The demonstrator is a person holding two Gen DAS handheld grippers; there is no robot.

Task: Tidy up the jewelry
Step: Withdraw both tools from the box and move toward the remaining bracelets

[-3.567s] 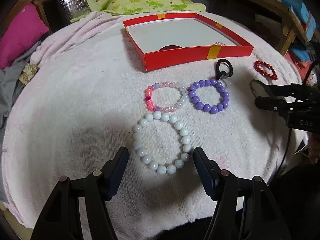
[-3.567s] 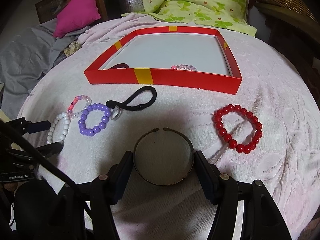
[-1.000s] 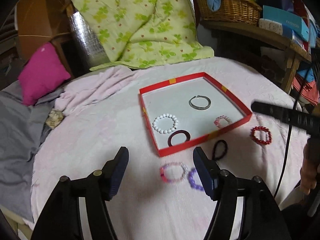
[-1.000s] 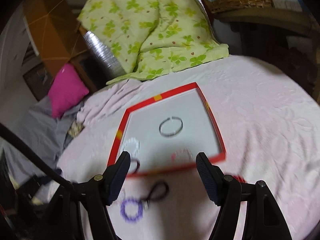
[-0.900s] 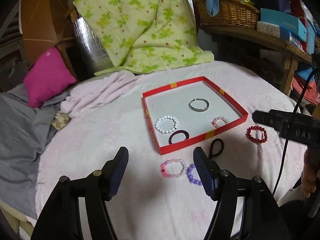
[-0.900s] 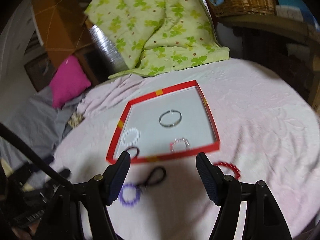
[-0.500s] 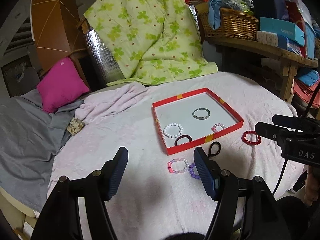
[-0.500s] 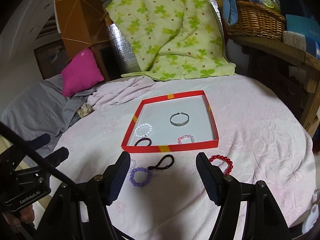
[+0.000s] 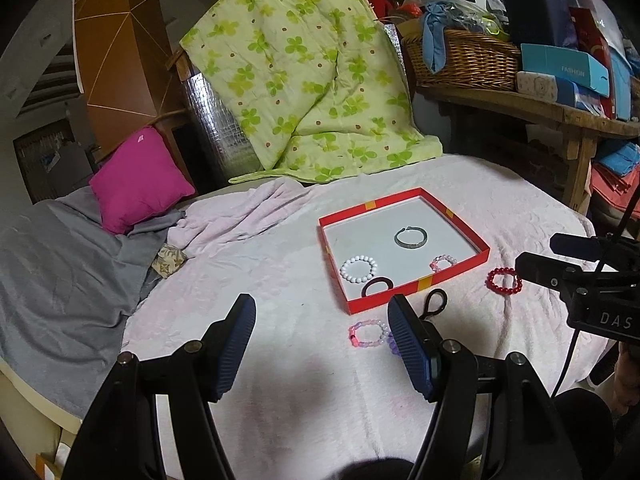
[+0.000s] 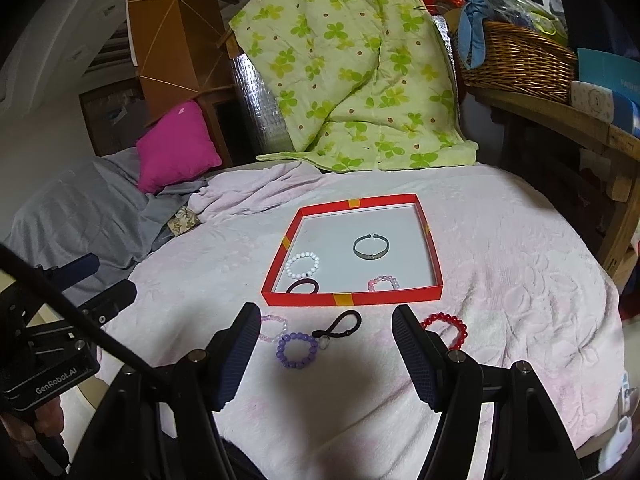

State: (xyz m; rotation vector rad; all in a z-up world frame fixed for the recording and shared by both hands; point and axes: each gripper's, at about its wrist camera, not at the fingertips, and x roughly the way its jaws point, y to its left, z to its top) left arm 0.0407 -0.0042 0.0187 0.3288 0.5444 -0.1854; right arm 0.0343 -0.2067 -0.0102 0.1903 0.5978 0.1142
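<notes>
Jewelry was split: from my left tongs [image 9: 322, 344], held apart and empty above the blanket [image 9: 280, 272], I saw a white bead bracelet [image 9: 359, 269], metal bangle [image 9: 411, 238], small pink bracelet [image 9: 443, 261] and dark hair tie [image 9: 377, 286] inside the red box [image 9: 456, 274]. From my right tongs [image 10: 325, 354], also apart and empty, the purple bracelet [image 10: 295, 349], black hair tie [image 10: 340, 328], pale pink bracelet [image 10: 273, 327] and red bracelet [image 10: 447, 327] lay outside. They looked light and floppy; I'd pinch one across its beads.

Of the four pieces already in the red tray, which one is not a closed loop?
The metal bangle, lying farthest back in the red tray. It has a gap in its far side; the white bead bracelet, dark hair tie and pink bead bracelet are complete rings.
</notes>
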